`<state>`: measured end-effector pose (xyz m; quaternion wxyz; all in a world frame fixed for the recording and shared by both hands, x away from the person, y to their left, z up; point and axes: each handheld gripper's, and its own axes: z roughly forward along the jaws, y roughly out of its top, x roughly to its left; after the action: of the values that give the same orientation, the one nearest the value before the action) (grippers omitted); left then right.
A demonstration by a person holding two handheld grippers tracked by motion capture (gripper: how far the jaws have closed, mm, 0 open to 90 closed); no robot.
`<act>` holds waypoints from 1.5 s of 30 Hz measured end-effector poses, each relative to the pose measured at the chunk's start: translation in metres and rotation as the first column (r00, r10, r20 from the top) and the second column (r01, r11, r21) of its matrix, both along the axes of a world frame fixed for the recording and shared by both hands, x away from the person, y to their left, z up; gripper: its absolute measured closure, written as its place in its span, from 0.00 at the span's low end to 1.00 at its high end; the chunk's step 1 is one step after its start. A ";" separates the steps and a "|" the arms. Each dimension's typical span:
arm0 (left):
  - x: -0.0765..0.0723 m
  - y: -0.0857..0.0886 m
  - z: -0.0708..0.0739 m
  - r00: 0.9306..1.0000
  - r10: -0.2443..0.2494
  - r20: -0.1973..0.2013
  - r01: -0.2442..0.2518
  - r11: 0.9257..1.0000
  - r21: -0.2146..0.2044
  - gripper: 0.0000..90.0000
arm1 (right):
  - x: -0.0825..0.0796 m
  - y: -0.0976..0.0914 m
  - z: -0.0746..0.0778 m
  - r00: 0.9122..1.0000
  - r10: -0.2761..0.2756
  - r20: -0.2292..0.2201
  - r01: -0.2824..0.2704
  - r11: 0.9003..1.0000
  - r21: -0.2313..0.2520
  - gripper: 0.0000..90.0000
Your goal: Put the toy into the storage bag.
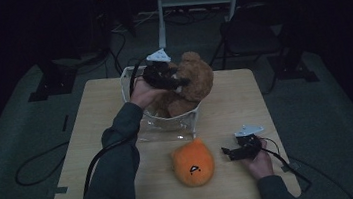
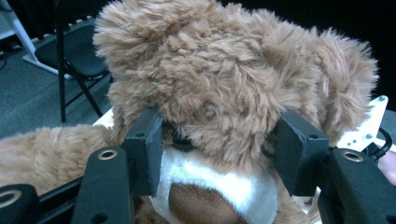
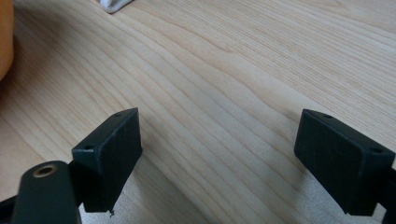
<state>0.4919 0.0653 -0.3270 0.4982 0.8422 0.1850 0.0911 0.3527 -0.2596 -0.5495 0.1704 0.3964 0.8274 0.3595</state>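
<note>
**Inspector A:** Gripping the brown teddy bear (image 2: 219,88) at the neck, the left gripper (image 2: 219,158) has both pads (image 2: 145,151) pressed into the fur just under the head, roughly half open around that soft bulk. Seen from above, the same left gripper (image 1: 164,76) sits at the far middle of the wooden table (image 1: 230,103), over the clear container (image 1: 170,125), with the bear's head to its right and its body down inside the rim.

**Inspector B:** And the other tool?

**Inspector A:** The right gripper (image 1: 240,150) lies low at the near right of the table, jaws wide apart, with only bare wood between them. It holds nothing. An orange plush toy (image 1: 193,164) lies just to its left, near the front edge, well apart from the bear.

**Inspector B:** Your assessment of the step in hand?

**Inspector A:** In my judgement, the bear is being handled at the container, and whether in or out I cannot tell. The hold is on plush, which compresses and can slip. I would keep the squeeze steady, neither loosening nor crushing further, and move the bear straight up or down so its limbs clear the container's rim. The container looks light and thin-walled, so a sideways drag could tip or slide it.

**Inspector B:** Any risk from the idle side?

**Inspector A:** Little. It stands well clear of the container and could brace it if the wall shifts.
</note>
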 end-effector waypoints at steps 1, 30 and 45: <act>0.000 0.001 -0.001 1.000 -0.001 -0.002 0.001 1.000 0.004 0.46 | 0.000 0.000 0.000 1.000 0.000 0.000 0.000 1.000 0.000 0.16; -0.001 -0.019 -0.004 1.000 0.013 -0.004 -0.013 0.996 0.088 0.47 | 0.000 0.000 0.000 1.000 0.000 0.000 0.000 1.000 0.000 0.16; -0.003 -0.022 -0.012 0.999 -0.025 -0.037 0.032 0.980 0.197 0.54 | 0.000 0.000 0.000 1.000 0.000 0.000 0.000 1.000 0.001 0.16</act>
<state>0.4885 0.0435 -0.3392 0.4100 0.8915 0.1715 0.0872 0.3526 -0.2595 -0.5496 0.1703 0.3963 0.8273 0.3599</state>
